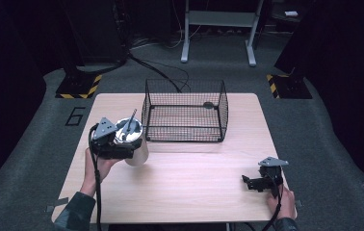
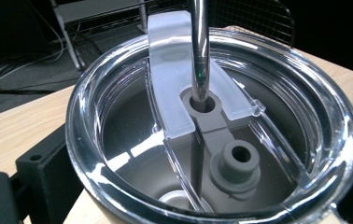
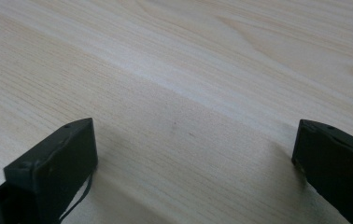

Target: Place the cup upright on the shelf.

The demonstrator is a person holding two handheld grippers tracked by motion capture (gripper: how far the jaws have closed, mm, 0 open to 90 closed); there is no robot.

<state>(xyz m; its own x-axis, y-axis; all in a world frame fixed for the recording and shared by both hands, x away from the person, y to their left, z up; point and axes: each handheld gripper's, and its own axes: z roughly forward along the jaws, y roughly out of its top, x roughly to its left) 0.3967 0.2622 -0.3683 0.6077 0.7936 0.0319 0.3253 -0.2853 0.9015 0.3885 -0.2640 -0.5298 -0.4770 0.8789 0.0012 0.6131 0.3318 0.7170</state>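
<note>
A steel tumbler point(image 1: 136, 147) with a clear lid point(image 2: 212, 140) and a metal straw point(image 2: 199, 46) stands at the table's left, just in front of the wire basket's left corner. My left gripper point(image 1: 131, 148) is shut on the tumbler's upper body, and one black finger point(image 2: 39, 170) presses against its side. From the left gripper view I look straight down into the lid, where the straw passes through a grey grommet. My right gripper point(image 1: 248, 183) rests open on the table near the front right corner, its jaws wide apart with bare wood point(image 3: 188, 93) between them.
A black wire basket point(image 1: 223, 113) stands open-topped at the middle back of the light wooden table point(image 1: 194, 192), with a small dark object inside near its far right corner. Beyond the table lie dark floor, cables and metal stand legs.
</note>
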